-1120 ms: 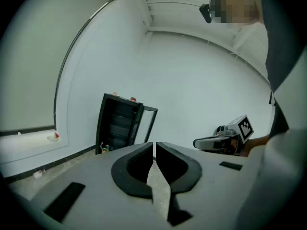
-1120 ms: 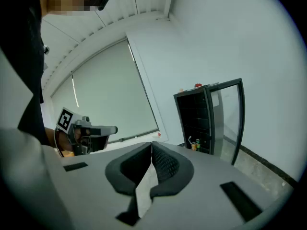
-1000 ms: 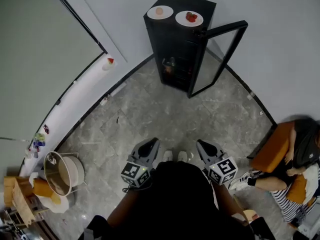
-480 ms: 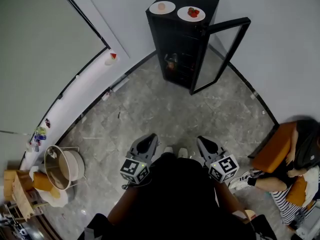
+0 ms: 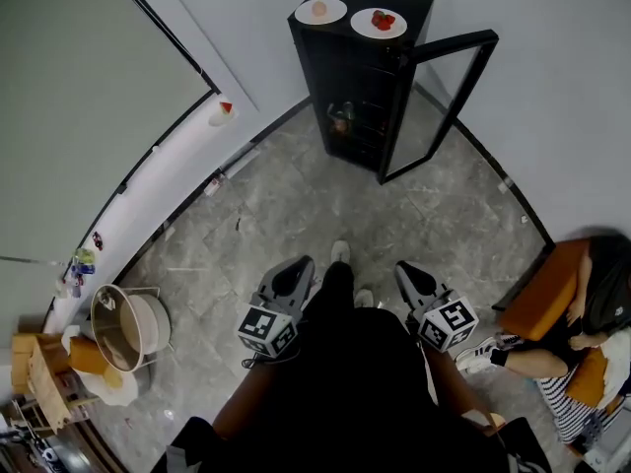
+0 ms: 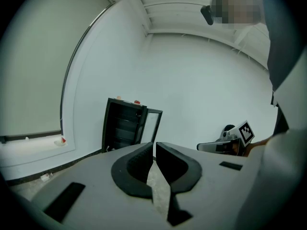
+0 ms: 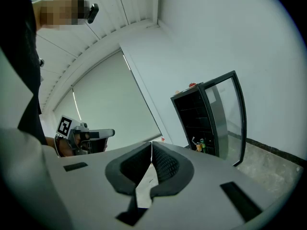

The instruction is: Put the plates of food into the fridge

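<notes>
Head view: left gripper (image 5: 299,264) and right gripper (image 5: 405,268) held side by side, jaws closed and empty, pointing toward the fridge (image 5: 340,67) at twelve o'clock.

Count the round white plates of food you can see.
2, both on top of the tall black fridge: the left plate holds something pale, the right plate something red. More may hide on its dark shelves.

Left gripper (image 5: 294,276) and right gripper (image 5: 411,276) side by side before the body, fingers (image 6: 134,163) together, both empty.
</notes>
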Demonstrator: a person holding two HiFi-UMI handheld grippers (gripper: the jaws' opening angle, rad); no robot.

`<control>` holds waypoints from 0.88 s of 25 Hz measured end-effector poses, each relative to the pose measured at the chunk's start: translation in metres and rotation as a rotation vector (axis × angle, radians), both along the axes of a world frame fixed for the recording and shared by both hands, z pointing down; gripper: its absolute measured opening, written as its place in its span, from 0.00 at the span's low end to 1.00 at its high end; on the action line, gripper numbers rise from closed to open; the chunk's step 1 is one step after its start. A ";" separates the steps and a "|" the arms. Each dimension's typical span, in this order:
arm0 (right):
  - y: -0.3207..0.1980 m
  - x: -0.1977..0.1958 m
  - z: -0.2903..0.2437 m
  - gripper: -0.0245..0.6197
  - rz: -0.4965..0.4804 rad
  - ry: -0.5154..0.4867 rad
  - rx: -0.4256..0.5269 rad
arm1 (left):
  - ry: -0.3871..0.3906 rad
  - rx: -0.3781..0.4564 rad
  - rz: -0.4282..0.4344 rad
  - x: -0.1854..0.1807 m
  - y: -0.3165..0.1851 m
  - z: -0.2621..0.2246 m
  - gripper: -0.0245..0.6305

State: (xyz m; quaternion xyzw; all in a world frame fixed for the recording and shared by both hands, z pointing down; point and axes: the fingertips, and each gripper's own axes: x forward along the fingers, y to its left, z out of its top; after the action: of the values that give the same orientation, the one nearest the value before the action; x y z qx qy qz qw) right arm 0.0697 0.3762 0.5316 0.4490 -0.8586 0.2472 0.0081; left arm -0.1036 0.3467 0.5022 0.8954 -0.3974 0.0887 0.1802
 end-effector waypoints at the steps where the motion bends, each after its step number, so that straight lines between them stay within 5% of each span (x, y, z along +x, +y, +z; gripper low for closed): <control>1: -0.002 0.000 0.001 0.08 -0.003 0.002 -0.003 | 0.004 0.000 0.002 0.000 -0.003 0.000 0.09; 12: -0.038 0.008 0.006 0.08 0.010 0.006 -0.006 | 0.024 0.016 0.024 0.013 -0.052 0.006 0.09; 22: -0.124 0.022 0.021 0.08 0.040 0.014 -0.066 | 0.046 -0.022 0.039 0.026 -0.144 0.016 0.09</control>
State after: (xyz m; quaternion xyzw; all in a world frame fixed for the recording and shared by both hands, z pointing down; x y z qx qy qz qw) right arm 0.0916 0.2517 0.5526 0.4674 -0.8407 0.2723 0.0237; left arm -0.0776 0.2030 0.5178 0.9027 -0.3746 0.0758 0.1974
